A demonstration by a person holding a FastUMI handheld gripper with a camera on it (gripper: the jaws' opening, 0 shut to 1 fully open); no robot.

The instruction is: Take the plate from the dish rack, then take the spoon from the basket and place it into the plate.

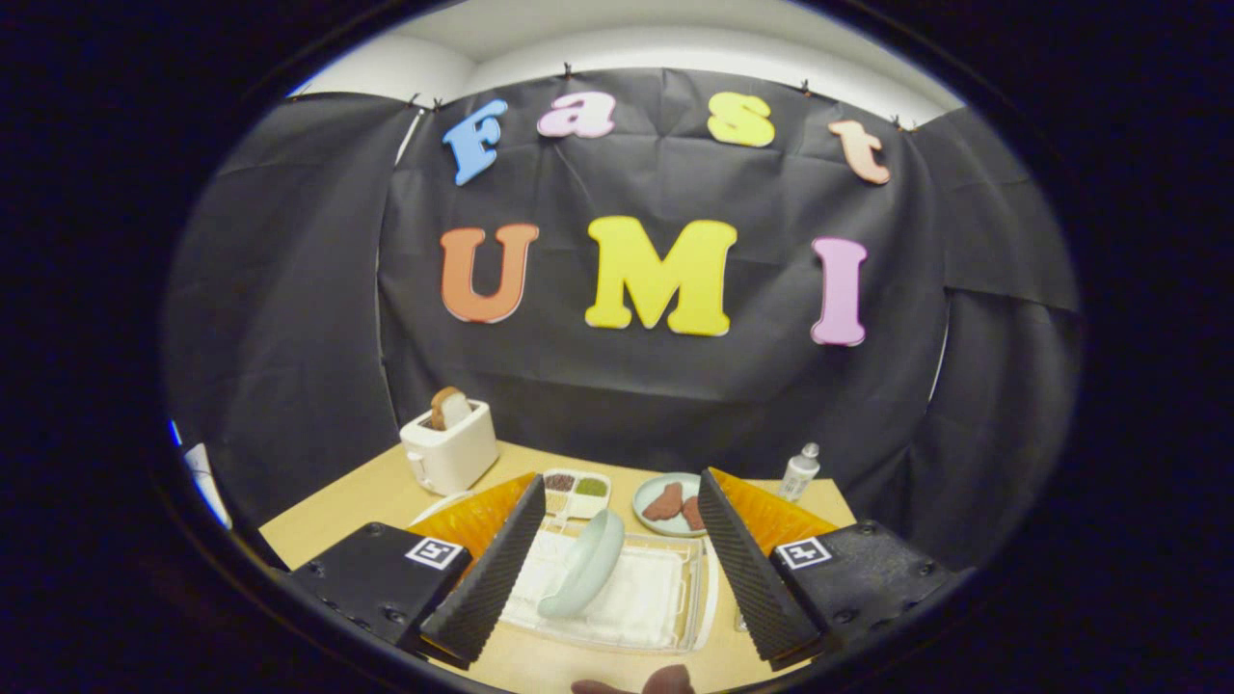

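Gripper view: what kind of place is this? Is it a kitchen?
Probably a pretend kitchen set up in a booth, not a real one. A toaster with bread, a pale plate standing in a dish rack and a wooden table sit before a black cloth wall.

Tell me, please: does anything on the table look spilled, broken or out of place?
Nothing stands out. The plate leans on edge in the dish rack as expected, between the open tool fingers. The toaster holding bread stands upright.

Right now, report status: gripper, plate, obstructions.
Gripper open, fingers wide, above the white dish rack. Pale green plate on edge in the rack, between the fingers, not gripped. Nothing blocking it.
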